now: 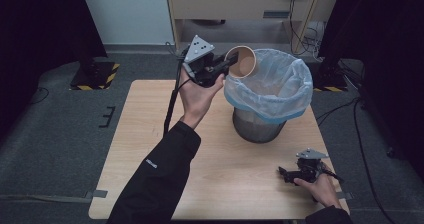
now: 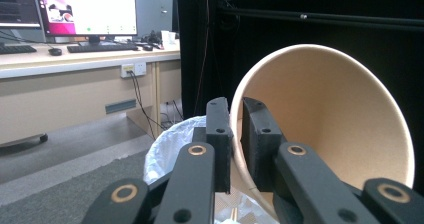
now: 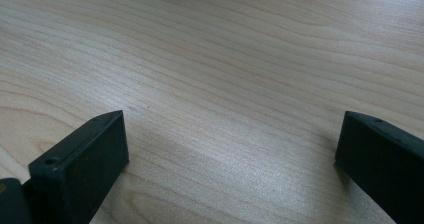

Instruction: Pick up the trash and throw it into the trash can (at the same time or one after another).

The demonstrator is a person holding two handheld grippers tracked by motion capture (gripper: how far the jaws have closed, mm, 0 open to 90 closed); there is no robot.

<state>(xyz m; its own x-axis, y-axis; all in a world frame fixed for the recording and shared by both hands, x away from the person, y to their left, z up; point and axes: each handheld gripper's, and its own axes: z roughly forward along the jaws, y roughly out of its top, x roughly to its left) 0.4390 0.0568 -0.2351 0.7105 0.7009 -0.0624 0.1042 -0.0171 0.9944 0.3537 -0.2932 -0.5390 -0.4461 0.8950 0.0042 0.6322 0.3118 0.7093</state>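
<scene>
The left gripper (image 1: 227,64) pinches the rim of a paper cup (image 1: 243,61), holding it tipped on its side over the left edge of a lined bin (image 1: 270,91). On the table (image 1: 150,134), the right gripper (image 1: 284,174) rests with jaws wide and empty.

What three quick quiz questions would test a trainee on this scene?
1. True or false: the left gripper pinches the cup by its rim.
2. Where is the cup? A) flat on the table B) in the air at the bin's edge C) inside the bin
3. How do the right gripper's jaws stand?

Key:
1. True: one jaw sits inside the rim, one outside.
2. B; it lies tilted on its side, mouth towards the camera.
3. Wide apart, with nothing between them, low over the table.
</scene>
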